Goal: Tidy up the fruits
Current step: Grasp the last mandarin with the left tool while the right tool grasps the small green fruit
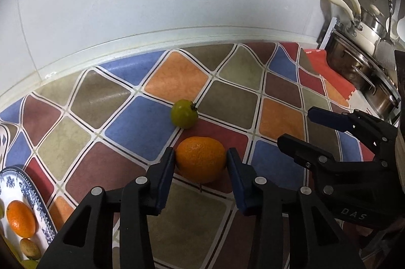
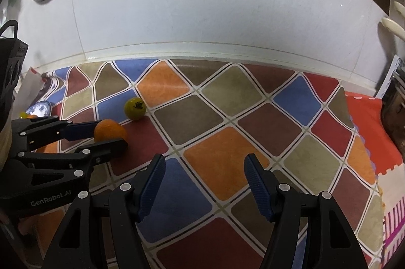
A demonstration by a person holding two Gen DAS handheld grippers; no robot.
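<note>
Left gripper point(image 1: 201, 162) pinches the orange point(image 1: 200, 159) on the checkered tablecloth point(image 1: 276, 117), both pads touching its sides. Green fruit point(image 1: 184, 113) sits just beyond it. Right gripper point(image 2: 205, 180) hangs spread, nothing between its jaws. Blue-patterned plate point(image 1: 27, 183) at left holds 1 more orange point(image 1: 20, 218).

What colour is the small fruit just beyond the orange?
Yellowish green, with a dark stem: the small fruit shows best in the left wrist view, behind the orange.

Counter point(image 1: 227, 96), covered in a multicoloured diamond-patterned cloth, bearing: one orange point(image 1: 200, 159), one green fruit point(image 1: 184, 113) just behind it, one blue-and-white plate point(image 1: 33, 190) at left, stacked pots point(image 1: 359, 61) at right.
</note>
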